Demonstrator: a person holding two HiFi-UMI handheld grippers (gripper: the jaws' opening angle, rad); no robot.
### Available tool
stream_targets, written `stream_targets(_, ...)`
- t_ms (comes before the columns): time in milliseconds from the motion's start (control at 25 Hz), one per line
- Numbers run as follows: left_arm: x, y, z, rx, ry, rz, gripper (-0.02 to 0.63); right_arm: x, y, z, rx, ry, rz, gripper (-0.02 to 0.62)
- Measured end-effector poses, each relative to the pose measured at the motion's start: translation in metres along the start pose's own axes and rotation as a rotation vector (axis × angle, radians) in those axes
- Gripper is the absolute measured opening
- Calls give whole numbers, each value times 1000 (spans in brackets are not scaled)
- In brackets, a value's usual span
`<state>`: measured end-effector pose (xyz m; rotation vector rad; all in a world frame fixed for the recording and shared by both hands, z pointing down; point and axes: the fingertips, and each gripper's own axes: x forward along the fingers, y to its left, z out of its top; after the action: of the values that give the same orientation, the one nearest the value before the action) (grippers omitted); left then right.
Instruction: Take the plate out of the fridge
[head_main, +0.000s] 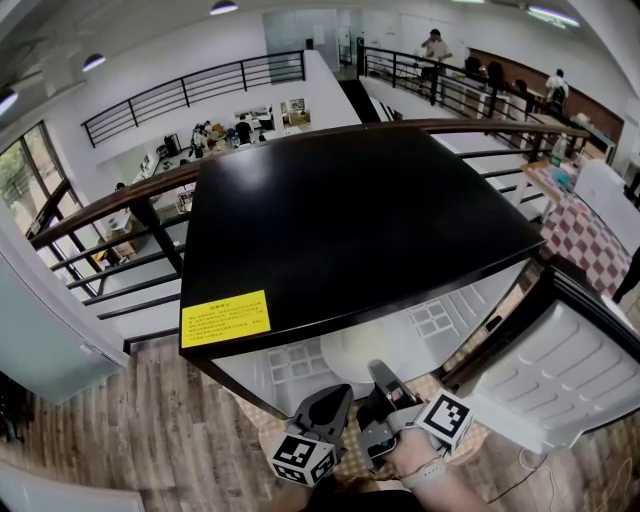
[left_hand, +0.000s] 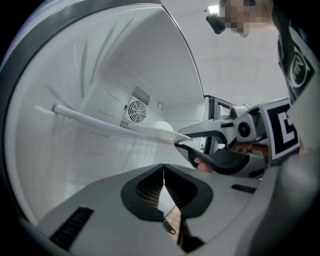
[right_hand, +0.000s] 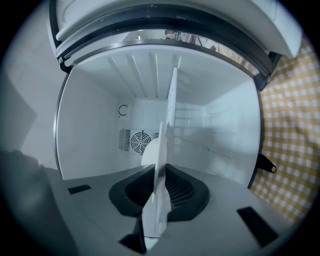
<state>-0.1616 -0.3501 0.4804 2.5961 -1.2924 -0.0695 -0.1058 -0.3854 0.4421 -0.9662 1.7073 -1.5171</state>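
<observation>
Right gripper (right_hand: 159, 172): jaws narrow, clamped on the rim of the plate (right_hand: 154, 205). The plate extends toward 12 o'clock into the fridge (right_hand: 90, 125). Left gripper (left_hand: 163, 172): jaws together, empty.

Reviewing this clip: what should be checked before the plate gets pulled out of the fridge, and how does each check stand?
1. Fridge door open wide: ok.
2. Right gripper shut on the plate rim: ok.
3. Plate lying on the shelf, inside the fridge: ok.
4. Left gripper shut, empty, apart from the plate: ok.
5. Grip firm enough for the pull: cannot tell.
</observation>
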Motion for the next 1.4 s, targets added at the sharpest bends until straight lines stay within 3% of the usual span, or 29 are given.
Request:
stream_targets(240,1,1,0,-1,-1,2,9,10,0,1,-24,0,20,69)
stream_targets(560,3,3,1,5,-6,6,9,7,-2,1,42,-9,31,60)
stream_targets(1120,2,2,1,7,-6,7,9,8,-2,1,44,-9,56,52)
stream_targets(1400,-1,4,2,6,-6,11,9,-4,-3,-2,41,-10,34,51)
